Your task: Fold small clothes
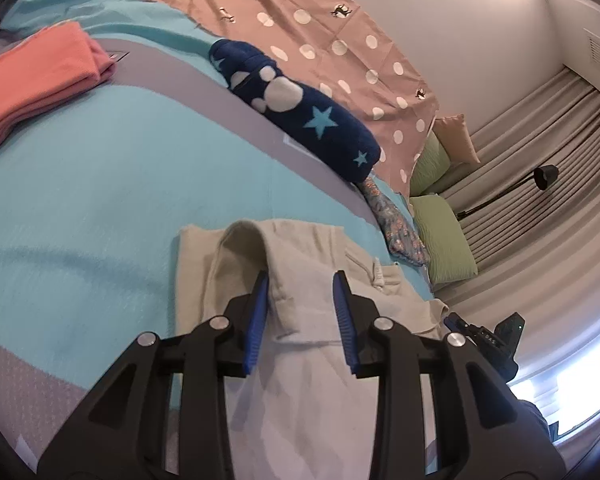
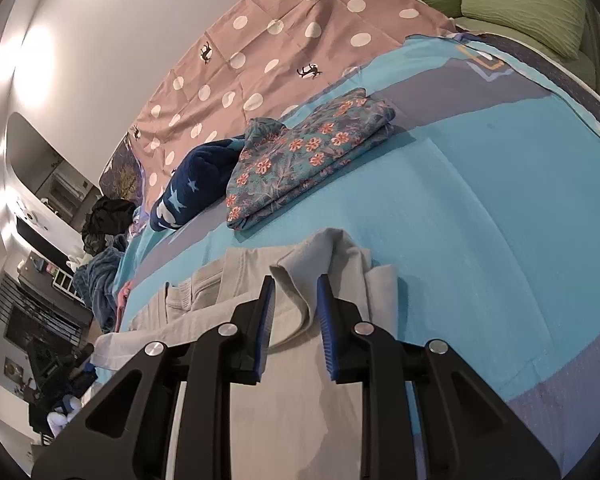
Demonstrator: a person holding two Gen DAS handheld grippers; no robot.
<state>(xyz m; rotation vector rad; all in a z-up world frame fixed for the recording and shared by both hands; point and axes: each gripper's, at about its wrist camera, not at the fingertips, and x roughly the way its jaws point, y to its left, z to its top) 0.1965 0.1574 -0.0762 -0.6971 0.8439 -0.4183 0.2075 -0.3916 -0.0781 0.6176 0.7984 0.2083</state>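
Observation:
A pale beige garment (image 1: 300, 320) lies on the turquoise bedspread (image 1: 100, 200). My left gripper (image 1: 300, 280) is open, its blue-padded jaws straddling a raised fold at the garment's left side. The same garment shows in the right wrist view (image 2: 292, 360). My right gripper (image 2: 295, 284) is open too, with a bunched fold of cloth standing between its jaws at the garment's right edge. Neither gripper pinches the cloth.
A folded coral garment (image 1: 40, 84) lies far left. A rolled navy star-print fleece (image 1: 300, 108) and a folded floral garment (image 2: 304, 148) lie beyond. A pink polka-dot sheet (image 1: 320, 32) covers the back; green pillows (image 2: 524, 4) sit at the bed's end.

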